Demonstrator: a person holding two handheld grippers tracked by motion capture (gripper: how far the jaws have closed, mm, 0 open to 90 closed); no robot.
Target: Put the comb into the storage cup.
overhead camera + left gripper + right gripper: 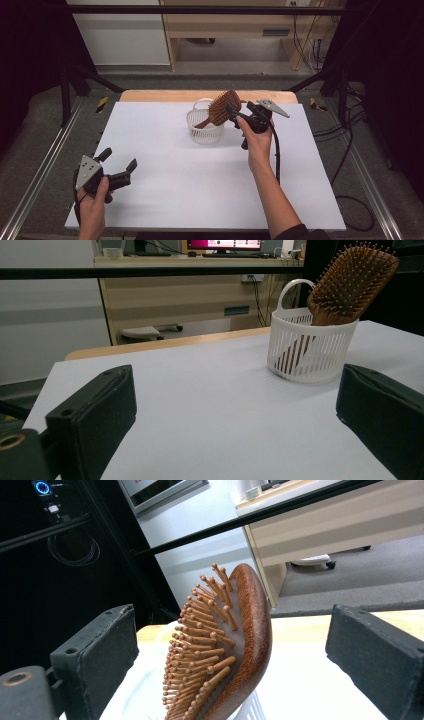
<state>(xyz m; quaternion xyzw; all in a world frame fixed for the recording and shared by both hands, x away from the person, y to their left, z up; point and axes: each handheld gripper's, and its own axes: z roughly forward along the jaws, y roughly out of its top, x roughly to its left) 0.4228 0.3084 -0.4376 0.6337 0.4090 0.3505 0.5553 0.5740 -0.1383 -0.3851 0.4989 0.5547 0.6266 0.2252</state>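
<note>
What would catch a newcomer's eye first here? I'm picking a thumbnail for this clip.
The wooden hairbrush stands out: it leans handle-down in the small white basket at the far middle of the white table, bristled head sticking out above the rim. The right gripper sits right by that head, jaws open around it; the left gripper rests open at the near left.

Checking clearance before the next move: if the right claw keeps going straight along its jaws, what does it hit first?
The wooden hairbrush. Its head stands between the open jaws of the right claw, handle down in the white slotted basket. The pads look clear of it; depth is hard to judge.
</note>
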